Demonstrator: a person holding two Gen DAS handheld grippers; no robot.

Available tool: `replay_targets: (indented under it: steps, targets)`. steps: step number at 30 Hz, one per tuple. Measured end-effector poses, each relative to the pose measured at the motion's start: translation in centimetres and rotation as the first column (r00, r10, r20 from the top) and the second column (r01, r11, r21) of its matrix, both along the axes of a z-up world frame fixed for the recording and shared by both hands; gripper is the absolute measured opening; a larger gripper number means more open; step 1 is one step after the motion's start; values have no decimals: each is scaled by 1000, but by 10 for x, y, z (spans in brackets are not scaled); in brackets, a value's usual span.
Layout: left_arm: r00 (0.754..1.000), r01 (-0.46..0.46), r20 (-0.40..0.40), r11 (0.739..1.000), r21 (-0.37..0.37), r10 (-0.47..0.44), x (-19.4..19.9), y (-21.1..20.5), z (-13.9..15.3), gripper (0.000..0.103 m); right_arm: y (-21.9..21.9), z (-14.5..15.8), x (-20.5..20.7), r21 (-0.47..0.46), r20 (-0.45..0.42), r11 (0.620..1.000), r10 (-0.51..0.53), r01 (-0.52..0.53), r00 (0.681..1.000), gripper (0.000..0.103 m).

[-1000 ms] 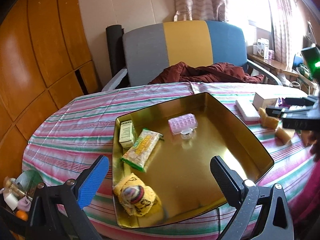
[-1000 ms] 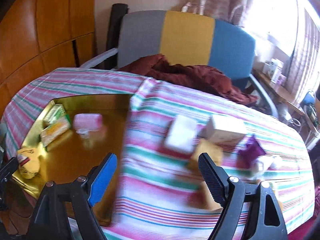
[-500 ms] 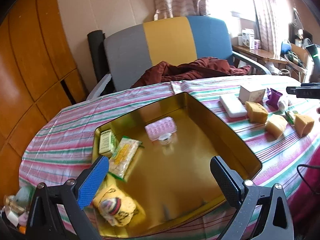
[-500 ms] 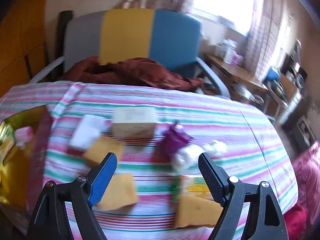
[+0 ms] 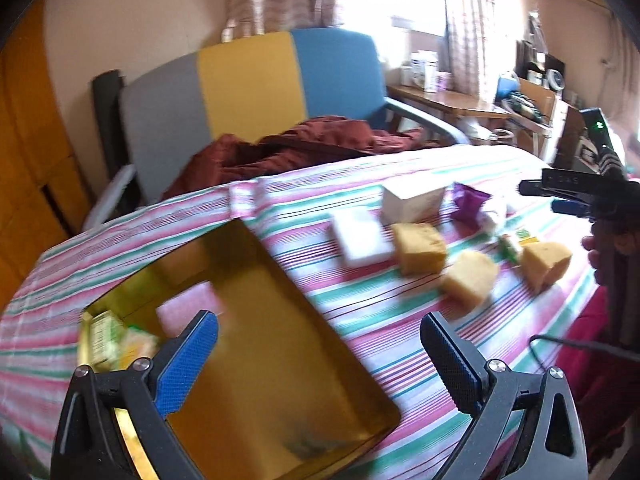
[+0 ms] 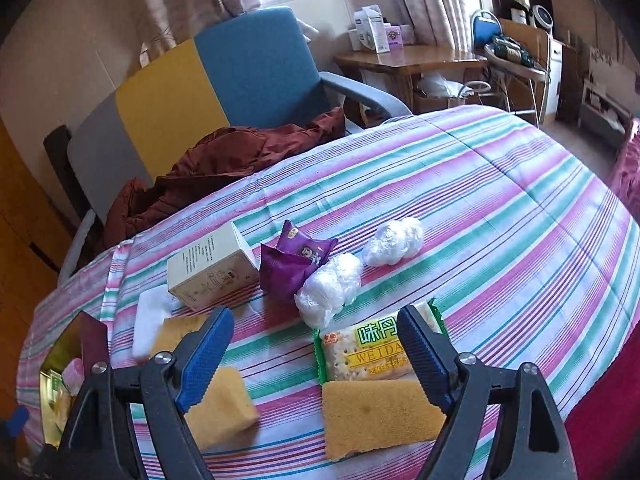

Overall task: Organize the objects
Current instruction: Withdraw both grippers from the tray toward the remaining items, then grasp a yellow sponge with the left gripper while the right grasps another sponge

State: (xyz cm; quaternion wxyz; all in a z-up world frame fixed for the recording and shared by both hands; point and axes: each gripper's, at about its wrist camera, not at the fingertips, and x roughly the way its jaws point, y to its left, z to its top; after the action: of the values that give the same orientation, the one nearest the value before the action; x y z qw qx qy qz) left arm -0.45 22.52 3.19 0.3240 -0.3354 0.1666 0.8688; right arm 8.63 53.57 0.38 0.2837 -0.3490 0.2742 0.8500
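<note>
I am looking at the cracker packet (image 6: 370, 354) lying flat on the striped surface (image 6: 500, 216), its near edge touching a yellow sponge (image 6: 376, 416), and my right tool (image 6: 316, 356) is hovering over it with its fingers spread wide and nothing between them. The risk I am weighing is that the fingers, coming down here, are catching the sponge together with the packet, since the two are lying edge to edge; a thin, slick wrapper is also likely to slide away from the pads. Just beyond, a wad of clear plastic (image 6: 330, 288) and a purple snack bag (image 6: 294, 266) are crowding the packet's far side, and a careless sweep is going to knock them into the white box (image 6: 212, 268). My left tool (image 5: 320, 356) is hanging equally wide and empty over the corner of the gold tin (image 5: 280, 340), where a few things are already lying, though that view is smearing, so I am not trusting it for the tin's exact edge. Carrying anything across, I am worrying about clipping that raised rim or bumping the other tool.
</note>
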Motion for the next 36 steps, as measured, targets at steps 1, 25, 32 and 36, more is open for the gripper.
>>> replay_targets:
  steps: [1,25,32,36]
  targets:
    - [1000,22,5,1000,-7,-22,1,10,-2,101,2,0,1,-8,-7,1000,-9,9,1000,85]
    - [916,384,181,913,-141,-357,11,185,-92,73,41,-25,27,-281,-88,953,-142,112,986,85]
    - [919,332,247,941,-63,-308,9,167,-94,58,43,-30,25,-289,-61,949,-149,125,987,85]
    - [929,307,238,950,-58,-285,18,145,-94,55,43,-36,20,-283,-7,949,-143,136,990,85]
